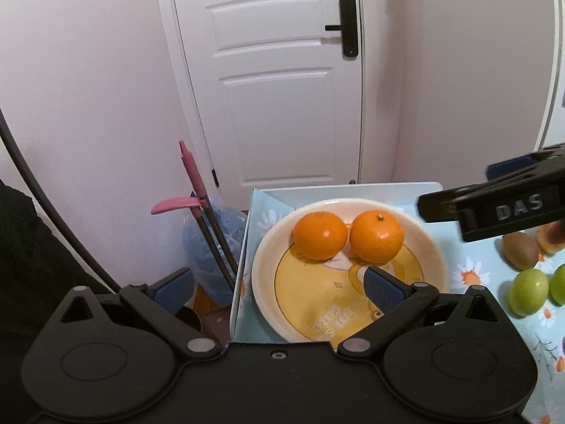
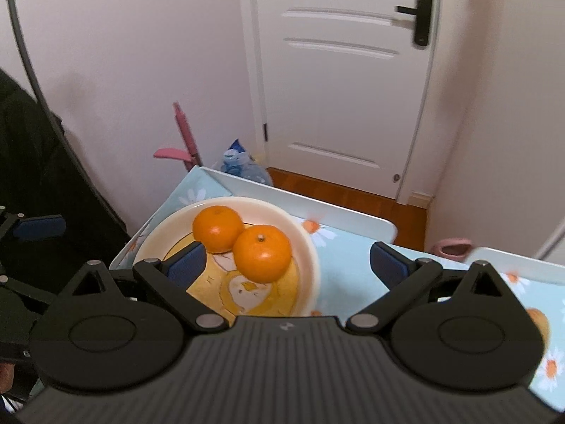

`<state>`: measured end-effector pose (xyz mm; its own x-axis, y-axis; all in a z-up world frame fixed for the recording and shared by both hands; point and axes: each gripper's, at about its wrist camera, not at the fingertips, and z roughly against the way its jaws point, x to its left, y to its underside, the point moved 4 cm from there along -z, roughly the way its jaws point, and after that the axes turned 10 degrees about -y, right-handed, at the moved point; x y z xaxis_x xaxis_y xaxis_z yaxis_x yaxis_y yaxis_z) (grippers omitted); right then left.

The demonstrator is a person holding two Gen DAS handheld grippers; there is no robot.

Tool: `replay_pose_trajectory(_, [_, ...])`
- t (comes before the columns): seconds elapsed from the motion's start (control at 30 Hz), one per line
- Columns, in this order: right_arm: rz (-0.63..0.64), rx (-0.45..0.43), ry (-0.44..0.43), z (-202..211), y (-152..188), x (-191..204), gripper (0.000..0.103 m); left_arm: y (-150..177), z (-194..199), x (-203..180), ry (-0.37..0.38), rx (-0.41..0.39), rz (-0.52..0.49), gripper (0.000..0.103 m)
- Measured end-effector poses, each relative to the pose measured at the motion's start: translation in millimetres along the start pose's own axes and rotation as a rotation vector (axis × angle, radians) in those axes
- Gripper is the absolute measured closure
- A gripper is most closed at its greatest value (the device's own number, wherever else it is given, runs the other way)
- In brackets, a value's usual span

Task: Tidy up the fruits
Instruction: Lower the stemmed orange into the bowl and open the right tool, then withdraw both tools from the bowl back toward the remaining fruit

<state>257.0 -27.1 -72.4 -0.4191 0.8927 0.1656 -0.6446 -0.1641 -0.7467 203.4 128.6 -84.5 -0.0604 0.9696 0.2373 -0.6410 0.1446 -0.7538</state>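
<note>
A cream plate (image 1: pixel 263 265) with a yellow cartoon picture sits on the desk (image 1: pixel 356 190), close to its left edge and far left corner. A light blue cloth (image 2: pixel 346 275) with daisies covers the desk.

2 oranges lie on the far part of the plate, side by side. In the left wrist view the left orange (image 1: pixel 319 235) and the right orange (image 1: pixel 376 236) look almost touching. In the right wrist view one orange (image 2: pixel 218 228) is farther back and the other orange (image 2: pixel 262 252) is nearer, and they touch.

The left gripper (image 1: pixel 279 288) is spread wide with nothing between its blue pads. It hangs over the left edge of the desk, with its right pad above the plate and its left pad out past the edge.

The right gripper (image 2: pixel 287 265) is also spread wide and holds nothing. It hangs over the plate, and the nearer orange shows between its pads, but the pads do not touch it. In the left wrist view it (image 1: pixel 494 208) comes in from the right, above the desk.

On the right part of the desk lie a brown kiwi (image 1: pixel 521 250), 2 green fruits (image 1: pixel 529 291) and a yellow-brown fruit (image 1: pixel 551 238) that is half hidden behind the gripper.

Behind the desk are a white door (image 1: pixel 279 81), a blue bag (image 1: pixel 212 247) on the floor and a pink-handled tool (image 1: pixel 192 176).
</note>
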Motion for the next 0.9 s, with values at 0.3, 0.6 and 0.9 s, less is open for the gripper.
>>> replay_pose_trajectory(0.3, [-0.057, -0.042, 0.045, 66, 16, -33, 0.000, -8, 40, -19, 0.015, -0.046, 0.006, 0.000])
replay_pose_trajectory(0.6, [-0.079, -0.037, 0.060, 126, 58, -80, 0.000, -1, 89, -64, 0.000, -0.065, 0.023, 0.000])
replay_pose_trajectory(0.9, [-0.072, -0.004, 0.051, 164, 105, -122, 0.000, 20, 117, -115, -0.026, -0.035, 0.055, 0.000])
